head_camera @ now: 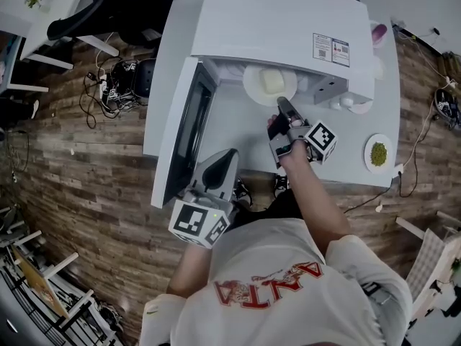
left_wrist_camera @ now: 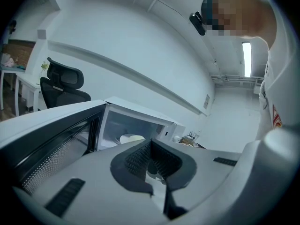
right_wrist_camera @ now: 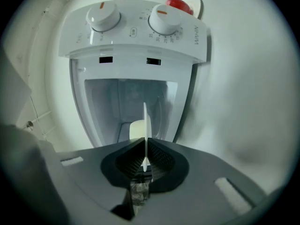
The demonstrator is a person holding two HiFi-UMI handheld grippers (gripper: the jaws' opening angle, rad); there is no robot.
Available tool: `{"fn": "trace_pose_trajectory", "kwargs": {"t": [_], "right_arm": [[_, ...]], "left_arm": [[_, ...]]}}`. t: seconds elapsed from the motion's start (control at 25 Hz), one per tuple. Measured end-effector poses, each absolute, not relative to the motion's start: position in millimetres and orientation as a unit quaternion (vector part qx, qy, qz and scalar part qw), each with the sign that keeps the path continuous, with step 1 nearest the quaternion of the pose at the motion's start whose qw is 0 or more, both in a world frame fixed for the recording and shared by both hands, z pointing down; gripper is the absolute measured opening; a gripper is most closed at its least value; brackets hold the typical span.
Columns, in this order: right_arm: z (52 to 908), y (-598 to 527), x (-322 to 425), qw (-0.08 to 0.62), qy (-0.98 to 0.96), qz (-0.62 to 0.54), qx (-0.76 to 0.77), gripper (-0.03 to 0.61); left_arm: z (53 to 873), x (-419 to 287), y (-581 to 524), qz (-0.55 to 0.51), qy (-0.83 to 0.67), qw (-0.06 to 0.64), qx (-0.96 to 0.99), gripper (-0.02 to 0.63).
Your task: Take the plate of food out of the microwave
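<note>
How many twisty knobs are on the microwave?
2. Both sit on the control panel in the right gripper view: the left knob and the right knob. None looks hidden.

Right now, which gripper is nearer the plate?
Right. The right gripper clamps the rim of the plate; the left gripper is back by the open door, clear of it.

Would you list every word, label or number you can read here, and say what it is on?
"ANTA": red print, upside down, on the person's white shirt.
Stickers on the microwave top: too small to read.
Print around the dials on its panel: too blurred to read.
</note>
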State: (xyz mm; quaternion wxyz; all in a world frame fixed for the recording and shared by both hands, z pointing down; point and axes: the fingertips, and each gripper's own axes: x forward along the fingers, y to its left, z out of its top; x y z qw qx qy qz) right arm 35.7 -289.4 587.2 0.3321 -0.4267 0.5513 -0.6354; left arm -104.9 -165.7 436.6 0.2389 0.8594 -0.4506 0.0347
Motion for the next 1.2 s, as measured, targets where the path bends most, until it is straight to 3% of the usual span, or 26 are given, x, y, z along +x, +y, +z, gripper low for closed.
{"fn": "trace_pose_trajectory", "kwargs": {"t": [0.64, 1.2], "right_arm": [[584, -183, 64, 0.300, 0.582, -0.638, -0.406, 0.018], [646, -133, 137, 0.275, 0.541, -0.656, -0.449, 0.018]], "left_arm": [[422, -82, -141, 0.028, -0.419, 0.219, 0.881, 0.009], [422, -39, -134, 0.042, -0.394, 0.215, 0.892, 0.009]]}}
